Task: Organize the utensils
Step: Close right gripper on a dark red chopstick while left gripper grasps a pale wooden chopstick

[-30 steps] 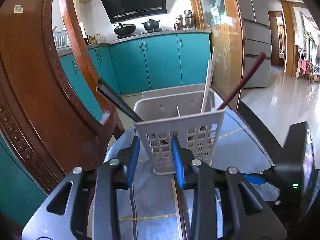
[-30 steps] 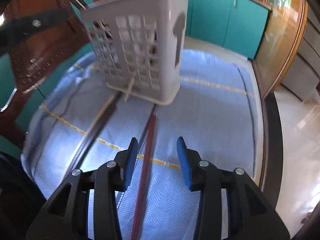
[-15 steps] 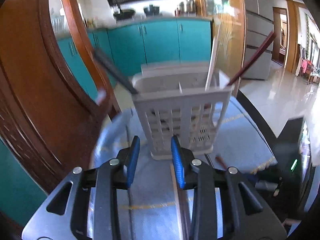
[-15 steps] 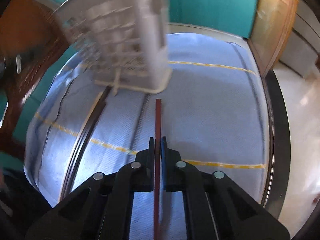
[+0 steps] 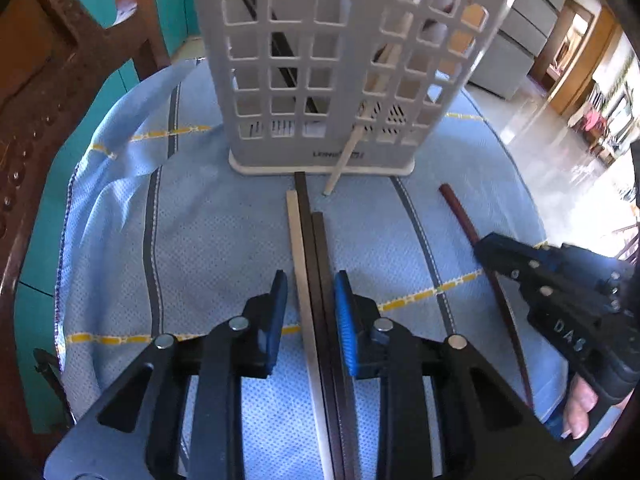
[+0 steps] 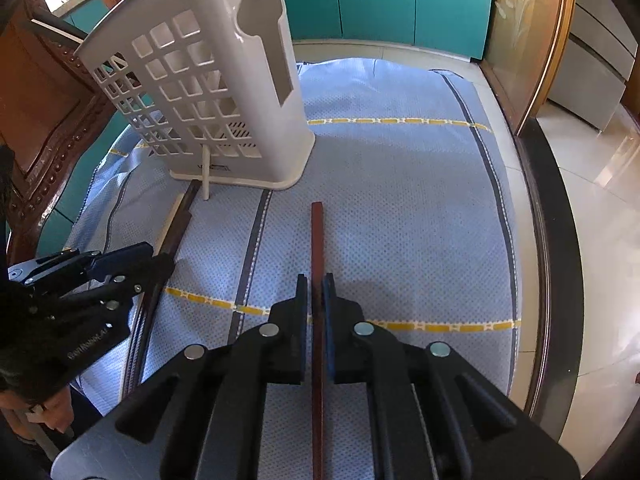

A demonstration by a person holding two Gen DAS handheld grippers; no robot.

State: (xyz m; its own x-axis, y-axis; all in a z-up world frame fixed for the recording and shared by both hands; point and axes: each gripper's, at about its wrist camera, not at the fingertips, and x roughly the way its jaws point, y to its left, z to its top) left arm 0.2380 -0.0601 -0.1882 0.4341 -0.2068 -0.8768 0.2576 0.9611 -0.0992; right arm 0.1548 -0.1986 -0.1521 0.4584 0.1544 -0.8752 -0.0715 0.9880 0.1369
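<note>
In the left wrist view, my left gripper (image 5: 311, 320) points down at the blue cloth (image 5: 200, 240) covering the table. Its jaws are closing around three chopsticks lying side by side: a pale chopstick (image 5: 298, 264) and two dark chopsticks (image 5: 318, 264). The pads do not yet press on them. The far ends of these sticks reach the foot of the white utensil basket (image 5: 320, 60), which stands upright toward the far edge of the cloth with a dark stick and a pale stick inside. At the right edge, my right gripper (image 5: 486, 250) grips a reddish chopstick (image 5: 460, 212). In the right wrist view, my right gripper (image 6: 316, 284) is clenched on the reddish chopstick (image 6: 317, 232), which lies on the cloth (image 6: 400, 200), its far end well short of the basket (image 6: 208, 80). My left gripper (image 6: 160, 258) sits at the left edge.
</note>
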